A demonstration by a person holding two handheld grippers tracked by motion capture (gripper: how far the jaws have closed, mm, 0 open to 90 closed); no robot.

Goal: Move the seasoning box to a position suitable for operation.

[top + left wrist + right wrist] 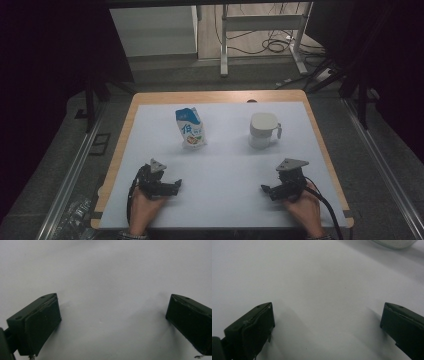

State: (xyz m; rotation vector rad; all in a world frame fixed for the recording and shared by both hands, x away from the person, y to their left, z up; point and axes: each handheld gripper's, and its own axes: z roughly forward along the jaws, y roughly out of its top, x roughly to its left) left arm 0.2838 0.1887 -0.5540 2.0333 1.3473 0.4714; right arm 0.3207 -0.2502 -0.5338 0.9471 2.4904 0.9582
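Nothing is looking done yet. Both grippers are resting low on the near part of the white table (pixel 225 200), and both are empty. The left gripper (pixel 176 186) is lying in the person's left hand (pixel 145 207), and in the left gripper view its jaws are standing wide apart with only bare table between them. The right gripper (pixel 265 189) is lying in the right hand (pixel 305 207), and its jaws are released in the same way, with nothing between the black pads (pixel 254 332).

The things nearest to them are a pouch (pixel 190 128) and a jug (pixel 263 130). Both are standing upright in the middle of the table, well apart from each other and well apart from the grippers. The pouch is farther in from the left gripper and the jug is farther in from the right one, so I am judging that the whole work is still left: reaching, gripping and whatever is following.

The pouch is white and blue with large printed signs and a small picture near its bottom; its top is pinched flat and leaning a little. It is looking soft, so it may be bending under a grip. The jug is white, with a flat lid and a handle that is pointing to the right.
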